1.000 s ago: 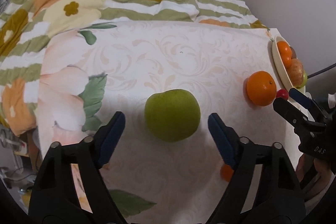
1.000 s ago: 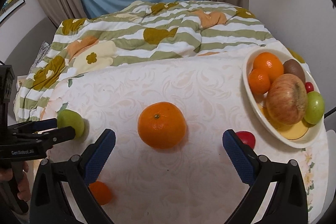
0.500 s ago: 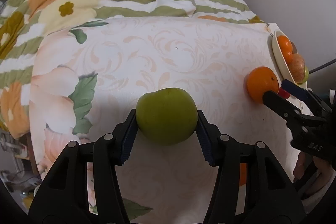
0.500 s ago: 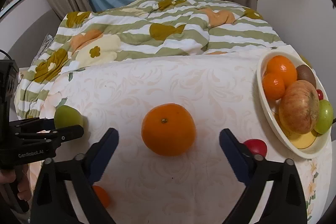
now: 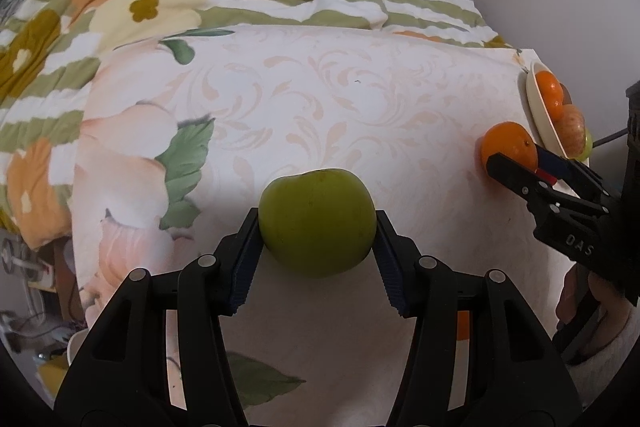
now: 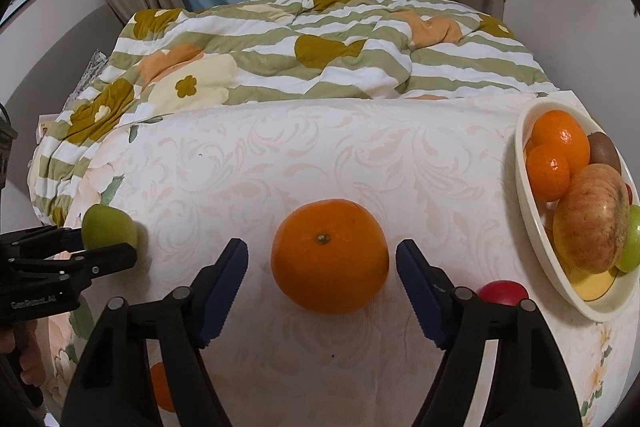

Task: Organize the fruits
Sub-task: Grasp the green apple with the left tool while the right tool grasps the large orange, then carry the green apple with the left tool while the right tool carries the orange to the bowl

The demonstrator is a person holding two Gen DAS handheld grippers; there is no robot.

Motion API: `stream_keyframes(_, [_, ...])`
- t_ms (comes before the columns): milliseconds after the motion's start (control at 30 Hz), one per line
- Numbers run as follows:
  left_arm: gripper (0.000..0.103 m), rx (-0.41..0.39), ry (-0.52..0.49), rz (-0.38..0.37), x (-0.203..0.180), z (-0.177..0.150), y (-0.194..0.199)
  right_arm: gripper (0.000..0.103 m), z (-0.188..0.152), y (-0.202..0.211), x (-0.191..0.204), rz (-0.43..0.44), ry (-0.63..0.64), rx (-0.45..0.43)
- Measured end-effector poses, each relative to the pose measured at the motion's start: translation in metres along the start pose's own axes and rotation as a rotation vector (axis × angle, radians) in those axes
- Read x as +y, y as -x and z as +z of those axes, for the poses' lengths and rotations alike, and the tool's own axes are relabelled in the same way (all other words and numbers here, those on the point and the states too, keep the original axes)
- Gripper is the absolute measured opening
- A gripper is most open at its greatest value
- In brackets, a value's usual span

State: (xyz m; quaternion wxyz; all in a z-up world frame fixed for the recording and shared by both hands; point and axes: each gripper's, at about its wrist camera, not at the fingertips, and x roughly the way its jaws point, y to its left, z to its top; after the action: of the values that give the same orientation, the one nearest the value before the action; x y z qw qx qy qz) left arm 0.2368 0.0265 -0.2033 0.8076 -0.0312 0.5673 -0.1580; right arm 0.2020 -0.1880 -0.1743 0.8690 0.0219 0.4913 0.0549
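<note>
Your left gripper (image 5: 317, 251) looks like matt black plastic, with ribbed dark-blue pads (image 5: 245, 263) pressed on a green apple (image 5: 317, 221) whose skin is smooth and dull. On your right, the large orange (image 6: 330, 261) has a finely pitted, slightly glossy peel. Under both lies a matt tablecloth (image 6: 320, 155) with a faint scroll print. At the far right, the cream bowl (image 6: 524, 203) looks smooth and glazed. The quilt (image 6: 320, 51) beyond is soft, puckered cloth.
</note>
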Motion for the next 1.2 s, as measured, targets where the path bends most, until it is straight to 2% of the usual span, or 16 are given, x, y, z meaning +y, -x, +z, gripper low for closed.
stream_keyframes(100, [0.060, -0.002, 0.005, 0.005, 0.003, -0.003, 0.002, 0.057, 0.000, -0.003, 0.002, -0.027, 0.028, 0.007])
stream_keyframes(133, [0.060, -0.002, 0.007, 0.006, 0.004, -0.004, 0.003, 0.055, 0.000, -0.003, 0.002, -0.036, 0.037, 0.005])
stream_keyframes(267, [0.060, -0.007, 0.024, 0.014, 0.010, -0.008, 0.010, 0.055, 0.001, 0.005, -0.002, -0.013, 0.003, -0.008])
stream_keyframes(700, [0.060, -0.078, 0.042, 0.028, 0.018, -0.016, 0.061, 0.055, 0.003, 0.056, 0.017, 0.003, 0.016, -0.060])
stream_keyframes(967, [0.060, -0.139, 0.008, 0.020, -0.005, -0.007, 0.100, 0.055, 0.001, 0.099, 0.011, 0.022, 0.005, -0.095])
stream_keyframes(1200, [0.060, -0.177, -0.013, 0.011, -0.049, 0.006, 0.115, 0.055, -0.004, 0.128, -0.024, 0.038, -0.031, -0.122])
